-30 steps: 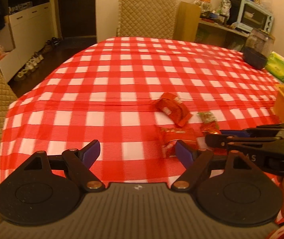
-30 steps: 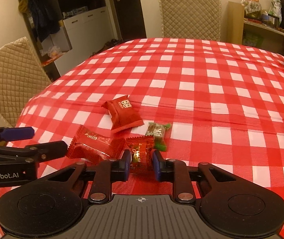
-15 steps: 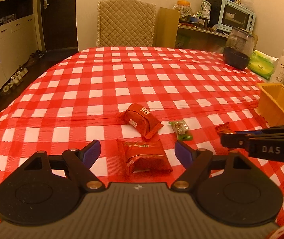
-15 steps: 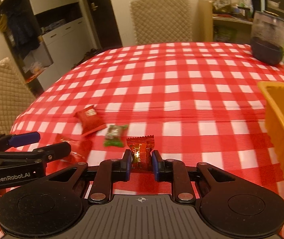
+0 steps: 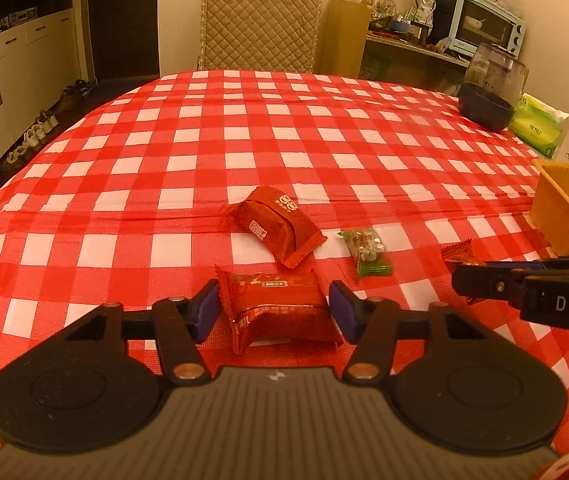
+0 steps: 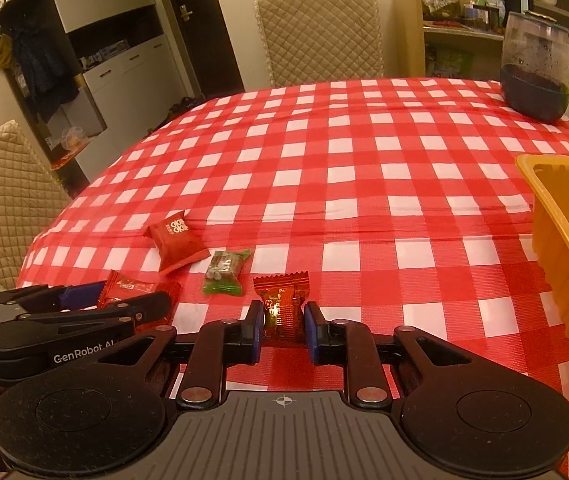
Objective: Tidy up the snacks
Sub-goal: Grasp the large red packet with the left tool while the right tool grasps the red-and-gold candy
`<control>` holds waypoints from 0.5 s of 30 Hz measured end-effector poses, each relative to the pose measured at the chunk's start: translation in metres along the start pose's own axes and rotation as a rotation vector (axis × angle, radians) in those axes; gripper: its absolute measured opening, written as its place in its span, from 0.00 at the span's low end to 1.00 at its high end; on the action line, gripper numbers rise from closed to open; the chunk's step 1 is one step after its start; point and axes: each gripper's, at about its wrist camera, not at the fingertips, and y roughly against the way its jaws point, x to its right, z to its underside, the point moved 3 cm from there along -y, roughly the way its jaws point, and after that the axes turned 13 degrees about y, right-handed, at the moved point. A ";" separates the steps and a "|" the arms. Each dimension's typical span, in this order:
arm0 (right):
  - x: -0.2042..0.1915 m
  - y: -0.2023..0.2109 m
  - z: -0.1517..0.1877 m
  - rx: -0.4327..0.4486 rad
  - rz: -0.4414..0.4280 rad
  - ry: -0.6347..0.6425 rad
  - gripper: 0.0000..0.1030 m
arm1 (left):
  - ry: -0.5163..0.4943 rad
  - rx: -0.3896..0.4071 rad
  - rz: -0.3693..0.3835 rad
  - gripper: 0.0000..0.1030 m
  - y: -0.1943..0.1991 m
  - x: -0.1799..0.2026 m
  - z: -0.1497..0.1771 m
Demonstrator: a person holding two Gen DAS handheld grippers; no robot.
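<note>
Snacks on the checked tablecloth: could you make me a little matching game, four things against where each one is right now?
Things:
1. small orange-red candy packet
2. wide red snack packet
3. green candy packet
4. yellow bin

Places:
A. lying free on the cloth, no fingers near it
B. clamped by the right gripper
C. at the table's right edge
D. between the closing fingers of the left gripper

Pairs: 1-B, 2-D, 3-A, 4-C
</note>
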 end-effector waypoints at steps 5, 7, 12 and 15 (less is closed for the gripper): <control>-0.002 0.001 0.000 0.001 -0.001 0.004 0.21 | 0.006 -0.013 -0.005 0.42 0.002 0.000 0.001; -0.003 0.001 0.001 -0.001 0.000 0.004 0.21 | 0.001 -0.017 -0.009 0.40 0.003 0.000 0.001; -0.005 0.000 0.002 -0.005 -0.001 0.007 0.21 | -0.008 -0.013 -0.007 0.40 0.003 0.000 0.003; -0.005 -0.001 0.002 -0.005 -0.003 0.009 0.21 | -0.019 -0.009 -0.010 0.39 0.002 0.001 0.003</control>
